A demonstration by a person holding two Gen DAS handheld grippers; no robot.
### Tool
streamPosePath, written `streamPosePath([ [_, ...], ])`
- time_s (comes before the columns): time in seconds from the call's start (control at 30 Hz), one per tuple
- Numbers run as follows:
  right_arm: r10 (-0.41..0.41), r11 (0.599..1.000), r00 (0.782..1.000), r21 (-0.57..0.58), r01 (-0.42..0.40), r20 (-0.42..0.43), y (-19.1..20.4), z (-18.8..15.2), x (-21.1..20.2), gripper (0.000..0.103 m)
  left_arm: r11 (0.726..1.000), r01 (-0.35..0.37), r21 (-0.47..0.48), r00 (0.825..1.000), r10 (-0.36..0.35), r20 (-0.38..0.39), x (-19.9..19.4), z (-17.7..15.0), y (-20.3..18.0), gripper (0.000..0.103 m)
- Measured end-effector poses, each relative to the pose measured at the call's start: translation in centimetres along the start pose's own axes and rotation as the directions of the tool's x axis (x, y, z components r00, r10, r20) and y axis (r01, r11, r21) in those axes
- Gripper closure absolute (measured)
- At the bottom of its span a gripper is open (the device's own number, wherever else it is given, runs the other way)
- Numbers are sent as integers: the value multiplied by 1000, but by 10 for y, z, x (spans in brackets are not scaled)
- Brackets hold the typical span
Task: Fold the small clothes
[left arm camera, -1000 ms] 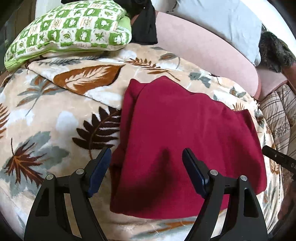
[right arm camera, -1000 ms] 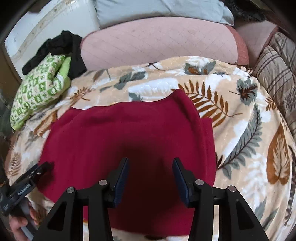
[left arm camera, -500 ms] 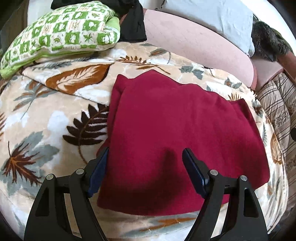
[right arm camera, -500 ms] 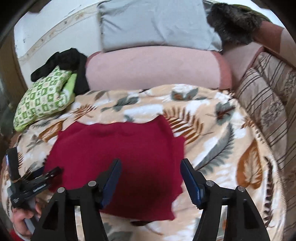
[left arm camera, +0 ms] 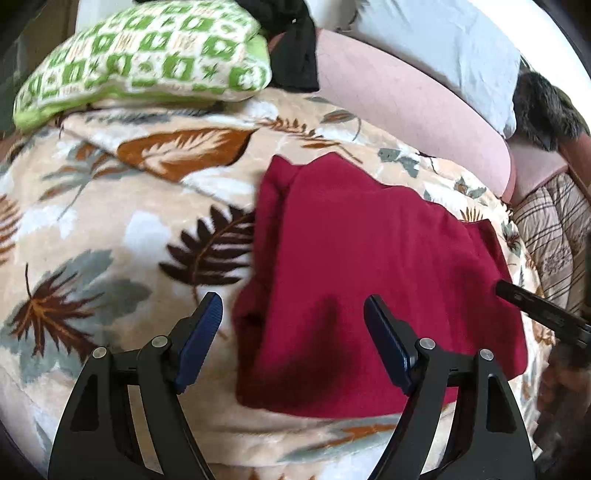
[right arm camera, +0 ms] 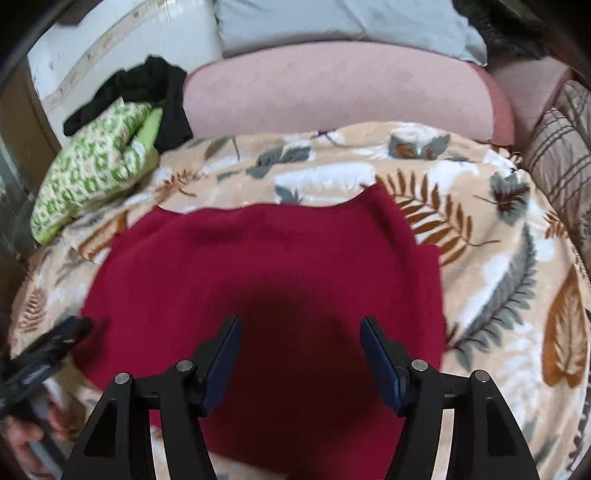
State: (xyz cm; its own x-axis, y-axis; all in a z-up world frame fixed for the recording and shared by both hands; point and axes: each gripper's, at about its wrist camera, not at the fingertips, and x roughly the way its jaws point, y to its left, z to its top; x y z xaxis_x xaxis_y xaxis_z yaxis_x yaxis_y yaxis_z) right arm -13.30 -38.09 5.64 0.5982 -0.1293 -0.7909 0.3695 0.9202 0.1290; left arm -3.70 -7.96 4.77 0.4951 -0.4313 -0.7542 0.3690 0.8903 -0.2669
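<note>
A dark red garment (left arm camera: 369, 266) lies folded flat on a leaf-patterned blanket (left arm camera: 110, 221); it also shows in the right wrist view (right arm camera: 266, 266). My left gripper (left arm camera: 293, 325) is open and empty, hovering over the garment's near left edge. My right gripper (right arm camera: 300, 345) is open and empty, low over the garment's near middle. The right gripper's tip shows at the right edge of the left wrist view (left arm camera: 539, 310); the left gripper shows at the lower left of the right wrist view (right arm camera: 48, 354).
A green-and-white patterned pillow (left arm camera: 147, 55) lies at the back left with black clothing (right arm camera: 147, 88) beside it. A pink cushion (right arm camera: 332, 96) and grey pillow (right arm camera: 347, 22) run along the back. A plaid quilt (right arm camera: 561, 155) is on the right.
Both grippers have come lower and closer over the red garment. The right gripper has shifted left over the cloth; the views are blurred with motion.
</note>
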Motion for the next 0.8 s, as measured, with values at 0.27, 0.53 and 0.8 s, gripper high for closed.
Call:
streamPosePath([
  [0.27, -126, 992, 988, -23, 125, -86, -16, 22, 46, 45, 999, -11, -49, 999, 9, -45, 16, 2, 14, 24],
  [0.53, 168, 985, 984, -28, -170, -53, 67, 47, 24, 45, 998, 6, -66, 996, -12, -89, 16, -9, 19, 24],
  [0.8, 276, 944, 947, -142, -299, -165, 197, 67, 60, 30, 997, 7, -77, 996, -14, -88, 13, -16, 23, 24],
])
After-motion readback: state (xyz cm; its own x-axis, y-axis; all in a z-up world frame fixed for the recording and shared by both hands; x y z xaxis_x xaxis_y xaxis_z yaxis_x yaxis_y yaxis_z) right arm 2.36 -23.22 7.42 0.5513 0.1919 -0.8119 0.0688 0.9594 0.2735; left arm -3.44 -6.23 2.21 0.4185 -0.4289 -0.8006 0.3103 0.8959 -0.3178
